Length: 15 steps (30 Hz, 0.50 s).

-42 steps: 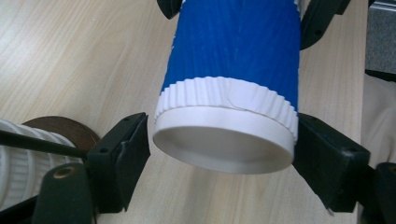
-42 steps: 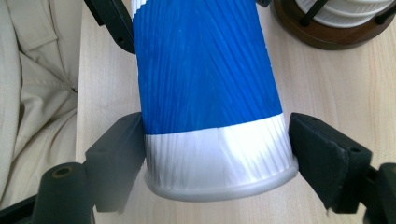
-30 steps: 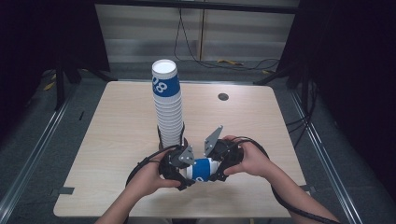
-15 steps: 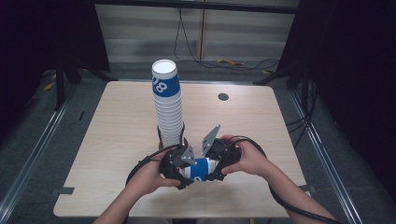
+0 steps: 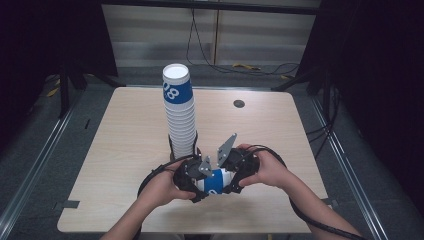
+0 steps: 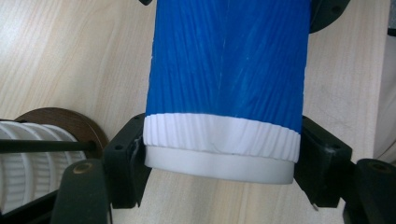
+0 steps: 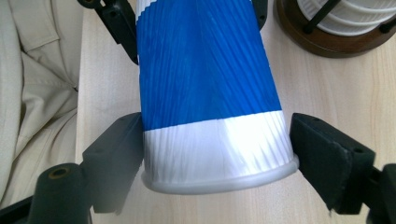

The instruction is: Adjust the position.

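High view: cup stack point(image 5: 180, 116) behind both grippers.

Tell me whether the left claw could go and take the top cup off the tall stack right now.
Probably not as things stand. The left claw is shut on the blue cup, which the right claw grips from the other end. The top of the stack is uncovered, but the claw must first let go.

We hold both grippers low in the centre of the frame, facing each other. Our left gripper point(image 5: 200, 176) clamps one end of a cup point(image 5: 214, 181); our right gripper point(image 5: 231, 172) brackets the other end, its right jaw slightly off.
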Each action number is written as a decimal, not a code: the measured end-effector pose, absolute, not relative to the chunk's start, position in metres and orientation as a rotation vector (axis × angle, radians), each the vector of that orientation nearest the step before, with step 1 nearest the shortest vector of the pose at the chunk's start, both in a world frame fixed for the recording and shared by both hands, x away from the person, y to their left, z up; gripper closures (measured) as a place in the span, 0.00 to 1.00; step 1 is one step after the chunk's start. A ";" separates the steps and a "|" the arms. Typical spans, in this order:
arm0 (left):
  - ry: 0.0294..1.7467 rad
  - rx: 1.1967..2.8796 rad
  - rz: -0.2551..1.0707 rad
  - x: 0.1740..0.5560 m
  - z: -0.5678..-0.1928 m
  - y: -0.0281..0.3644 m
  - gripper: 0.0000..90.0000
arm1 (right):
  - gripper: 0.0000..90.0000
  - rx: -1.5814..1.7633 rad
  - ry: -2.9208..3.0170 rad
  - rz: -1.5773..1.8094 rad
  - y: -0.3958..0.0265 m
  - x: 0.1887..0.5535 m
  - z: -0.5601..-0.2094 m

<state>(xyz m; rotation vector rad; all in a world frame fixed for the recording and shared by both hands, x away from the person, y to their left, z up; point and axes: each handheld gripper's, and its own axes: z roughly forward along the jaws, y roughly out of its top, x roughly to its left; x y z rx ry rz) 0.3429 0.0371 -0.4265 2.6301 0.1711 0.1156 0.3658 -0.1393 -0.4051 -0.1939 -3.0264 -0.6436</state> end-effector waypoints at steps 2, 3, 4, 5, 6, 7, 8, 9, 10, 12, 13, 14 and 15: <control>0.175 2.615 0.110 0.341 -0.427 0.038 0.33 | 0.19 -0.156 -3.026 -0.652 -0.140 0.365 -0.405; 0.175 2.615 0.110 0.341 -0.427 0.038 0.33 | 0.19 -0.156 -3.026 -0.652 -0.140 0.365 -0.405; 0.167 2.615 0.092 0.341 -0.427 0.039 0.33 | 0.19 -0.164 -3.023 -0.656 -0.140 0.364 -0.405; 0.171 2.602 0.094 0.341 -0.428 0.040 0.33 | 0.19 -0.167 -3.011 -0.669 -0.141 0.363 -0.405; 0.158 2.589 0.081 0.341 -0.427 0.042 0.33 | 0.18 -0.161 -3.013 -0.667 -0.143 0.362 -0.405; 0.158 2.589 0.081 0.341 -0.427 0.042 0.33 | 0.18 -0.161 -3.013 -0.667 -0.143 0.362 -0.405; 0.162 2.584 0.072 0.341 -0.427 0.043 0.33 | 0.16 -0.168 -3.014 -0.684 -0.145 0.362 -0.406; 0.161 2.582 0.086 0.341 -0.426 0.044 0.33 | 0.15 -0.178 -3.005 -0.687 -0.146 0.362 -0.407; 0.161 2.582 0.086 0.341 -0.426 0.044 0.33 | 0.15 -0.178 -3.005 -0.687 -0.146 0.362 -0.407; 0.180 2.559 0.075 0.341 -0.425 0.046 0.33 | 0.15 -0.197 -2.993 -0.720 -0.151 0.364 -0.409; 0.175 2.564 0.077 0.341 -0.424 0.047 0.33 | 0.15 -0.197 -2.993 -0.720 -0.151 0.364 -0.409; 0.172 2.566 0.082 0.342 -0.424 0.048 0.33 | 0.15 -0.218 -2.974 -0.746 -0.154 0.364 -0.411; 0.186 2.554 0.070 0.342 -0.424 0.049 0.33 | 0.15 -0.215 -2.978 -0.761 -0.155 0.365 -0.411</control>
